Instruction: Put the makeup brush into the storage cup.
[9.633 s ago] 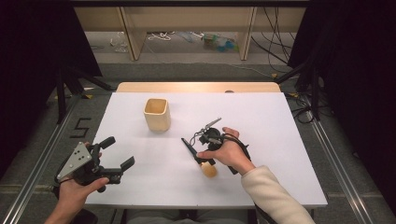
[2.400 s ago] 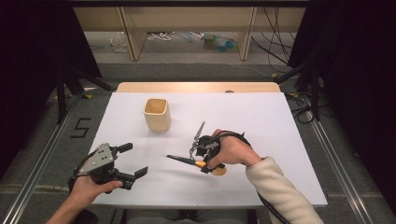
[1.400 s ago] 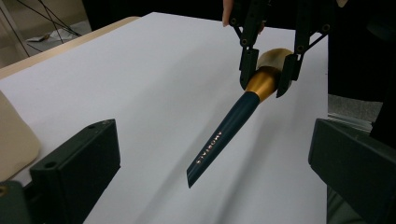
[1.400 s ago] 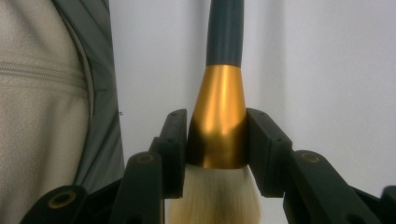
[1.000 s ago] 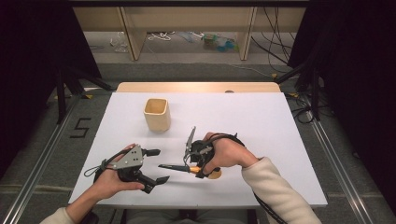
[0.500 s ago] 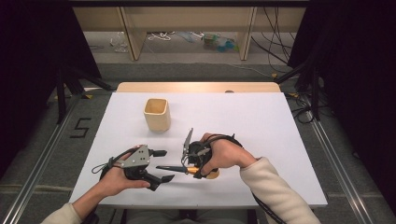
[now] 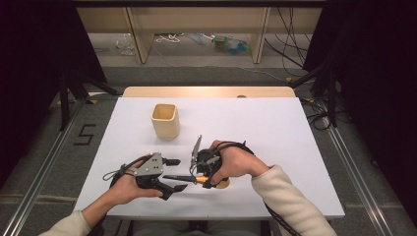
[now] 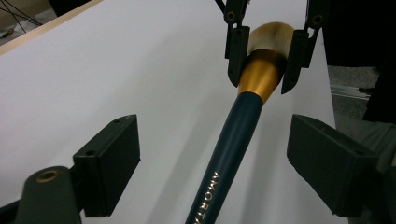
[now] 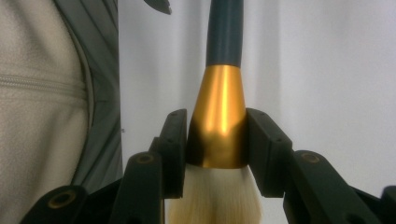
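Passing a makeup brush [image 7: 189, 179] between hands, low centre of the high view: the right tool [image 9: 218, 149] is clamped on the gold metal ferrule, pale bristles behind its pads. Left tool [image 8: 233, 149] has just been closing, its jaws straddling the dark, glossy, round handle without touching yet. Best to close squarely on the handle well clear of the ferrule, then let the right release. White matte surface [image 7: 275, 128] below; a squarish wooden cup [image 7: 165, 120] stands up-frame, well apart.
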